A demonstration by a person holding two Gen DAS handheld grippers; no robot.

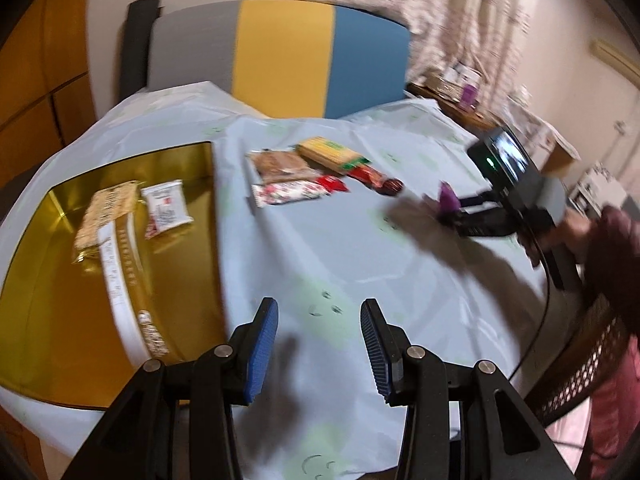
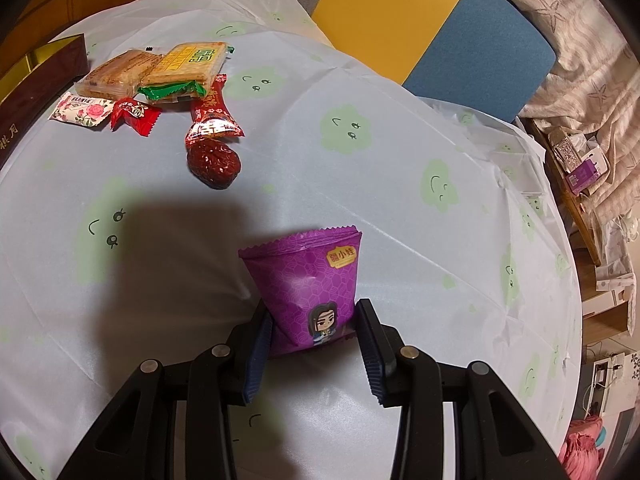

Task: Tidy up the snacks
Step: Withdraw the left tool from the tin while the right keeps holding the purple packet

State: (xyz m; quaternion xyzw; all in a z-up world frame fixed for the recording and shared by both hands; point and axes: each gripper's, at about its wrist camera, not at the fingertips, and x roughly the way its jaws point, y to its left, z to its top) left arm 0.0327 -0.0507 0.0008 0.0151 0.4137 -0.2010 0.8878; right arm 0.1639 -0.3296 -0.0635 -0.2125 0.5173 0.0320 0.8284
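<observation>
Snacks lie in three places on the pale blue cloth [image 2: 360,184]. A purple packet [image 2: 308,280] sits clamped between the right gripper's [image 2: 314,340] pads, near the cloth's near edge in the right wrist view; its crimped top points away from the camera. The left wrist view shows the same packet only as a blurred purple patch at the far right of the cloth, in front of the right gripper's black body and the sleeve [image 1: 616,248] of the person holding it.

A loose pile rests toward the far left of the cloth in the right view: a brown cake [image 2: 116,70], a yellow cracker pack [image 2: 188,64] touching it, a rose-print sweet [image 2: 82,112], a small red sweet [image 2: 134,114], a long red wrapper [image 2: 212,112] and a dried date [image 2: 216,162] just below it.

Only the left view looks into the gold tin [image 1: 60,320] at the cloth's left edge. Inside lie a tan packet [image 1: 104,216] and a white packet [image 1: 166,204], side by side at the tin's far end. The right view catches just the tin's dark outer wall.

The left gripper [image 1: 320,344] hovers over bare cloth, jaws apart and holding nothing.

A grey, yellow and blue chair back [image 1: 280,56] stands beyond the far edge.
</observation>
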